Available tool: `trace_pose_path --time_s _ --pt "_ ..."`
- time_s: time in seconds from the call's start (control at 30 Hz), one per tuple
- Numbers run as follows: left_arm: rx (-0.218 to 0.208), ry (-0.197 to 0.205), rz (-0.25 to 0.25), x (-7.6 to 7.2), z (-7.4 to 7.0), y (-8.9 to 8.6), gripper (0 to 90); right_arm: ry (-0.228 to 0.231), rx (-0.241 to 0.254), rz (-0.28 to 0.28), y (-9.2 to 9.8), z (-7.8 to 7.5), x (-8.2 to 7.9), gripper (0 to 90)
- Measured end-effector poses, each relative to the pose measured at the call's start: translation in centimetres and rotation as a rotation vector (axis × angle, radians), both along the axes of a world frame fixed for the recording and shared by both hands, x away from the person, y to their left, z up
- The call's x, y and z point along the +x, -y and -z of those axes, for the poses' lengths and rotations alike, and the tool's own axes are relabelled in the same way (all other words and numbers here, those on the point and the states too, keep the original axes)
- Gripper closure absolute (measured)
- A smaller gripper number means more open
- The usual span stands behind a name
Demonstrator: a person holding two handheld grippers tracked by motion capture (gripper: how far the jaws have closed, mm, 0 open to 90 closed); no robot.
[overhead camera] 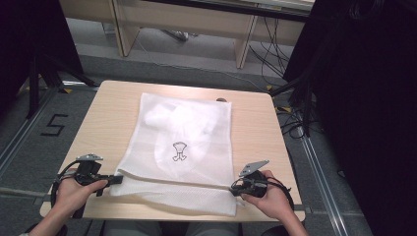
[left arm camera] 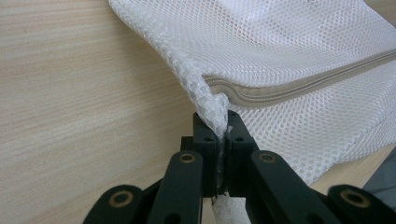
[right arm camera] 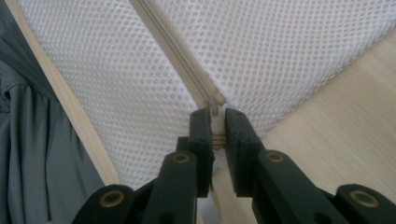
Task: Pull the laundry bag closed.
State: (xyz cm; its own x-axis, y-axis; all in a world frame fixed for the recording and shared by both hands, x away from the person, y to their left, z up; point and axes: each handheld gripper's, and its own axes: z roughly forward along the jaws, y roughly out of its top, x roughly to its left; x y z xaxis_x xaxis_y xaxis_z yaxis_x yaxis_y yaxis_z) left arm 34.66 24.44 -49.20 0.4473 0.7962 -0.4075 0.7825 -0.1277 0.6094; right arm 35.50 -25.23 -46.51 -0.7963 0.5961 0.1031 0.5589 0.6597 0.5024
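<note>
High view: white mesh bag point(overhead camera: 184, 147) lies flat mid-worktop point(overhead camera: 105, 118). My left tongs point(overhead camera: 118, 180) are clamped on its near-left corner, right tongs point(overhead camera: 235, 187) pinch the zipper end point(right arm camera: 215, 108). Light, limp, snag-prone, I judge; I'd grip seams, not open mesh.

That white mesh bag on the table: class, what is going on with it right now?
A person holds a gripper in each hand at the near end of a white mesh laundry bag lying flat on the wooden table. The left gripper is shut on the bag's bunched corner, and the right gripper is shut on the end of its zipper. White fabric with a small dark print shows through the mesh.
</note>
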Motion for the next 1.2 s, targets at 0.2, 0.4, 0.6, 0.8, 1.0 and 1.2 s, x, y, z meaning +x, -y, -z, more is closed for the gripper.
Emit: trace_pose_path --time_s 0.2,0.4,0.6,0.8,1.0,1.2 --pt "0.016 0.000 0.001 0.0 0.2 0.2 85.0 -0.020 -0.025 -0.003 -0.3 0.4 0.0 82.4" --pt "0.086 -0.002 0.037 0.0 0.4 0.2 82.6 -0.019 -0.001 0.006 -0.3 0.5 0.1 80.7" --pt "0.114 0.010 0.040 0.0 0.6 0.2 77.4 0.005 0.067 0.034 -0.3 0.6 0.2 75.4" --pt "0.135 0.035 -0.009 -0.2 0.3 0.0 59.0 0.103 0.141 0.107 0.2 -0.1 0.6 66.7" --pt "0.154 0.142 -0.051 -0.6 -0.6 -0.9 43.1 0.151 0.193 0.197 0.5 -0.1 1.0 60.6" --pt "0.146 0.193 -0.122 -0.6 -0.8 -1.6 35.9 0.177 0.178 0.257 1.0 0.0 1.6 56.8"
